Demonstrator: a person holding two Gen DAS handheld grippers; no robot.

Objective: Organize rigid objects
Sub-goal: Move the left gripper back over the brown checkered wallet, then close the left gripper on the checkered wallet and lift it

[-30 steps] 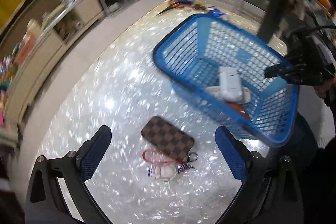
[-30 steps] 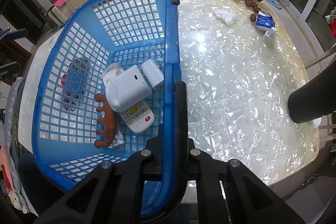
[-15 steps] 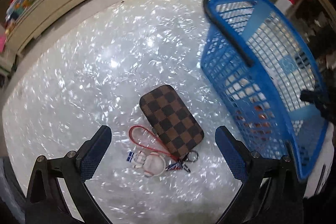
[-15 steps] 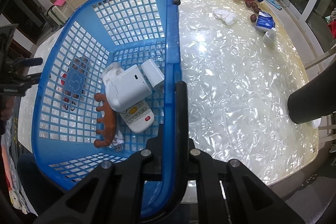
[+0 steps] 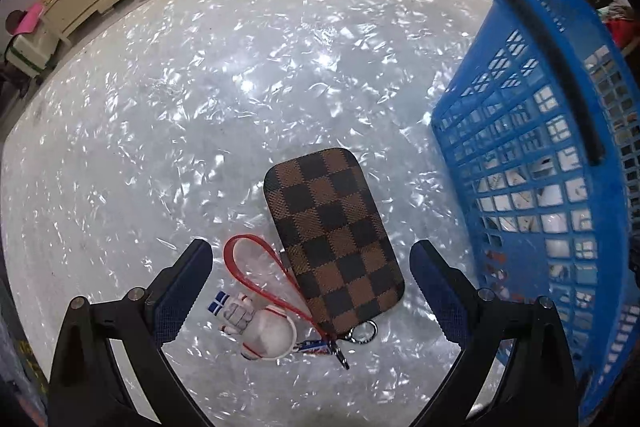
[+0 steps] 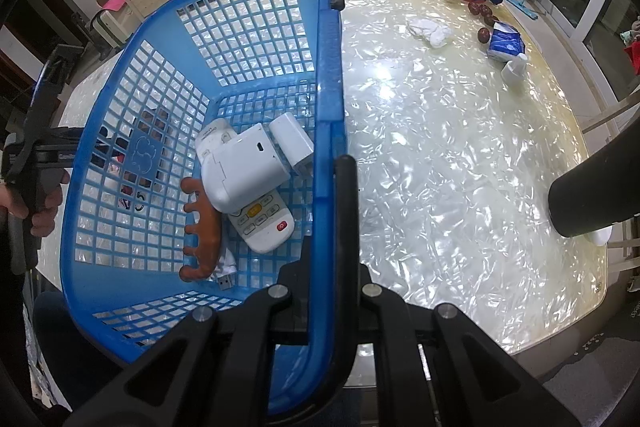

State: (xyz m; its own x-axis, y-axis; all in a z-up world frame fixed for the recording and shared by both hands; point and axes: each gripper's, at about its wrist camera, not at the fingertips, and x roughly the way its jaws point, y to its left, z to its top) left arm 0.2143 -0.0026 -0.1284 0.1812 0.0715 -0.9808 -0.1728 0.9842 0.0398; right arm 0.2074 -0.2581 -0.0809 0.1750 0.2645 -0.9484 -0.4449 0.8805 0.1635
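I am at the picking step: my left gripper (image 5: 310,269) hangs over the checkered pouch (image 5: 333,239) with its jaws wide, nothing held yet. The pouch lies flat on the counter (image 5: 200,87), just beside the blue basket (image 6: 328,75), which my right gripper (image 6: 332,227) holds by the rim with jaws closed on it. The long axis of the pouch runs almost away from me, a little tilted, and the key-ring end (with the small astronaut charm (image 5: 256,327)) points toward me. I judge the next move is to lower and close across the short side.
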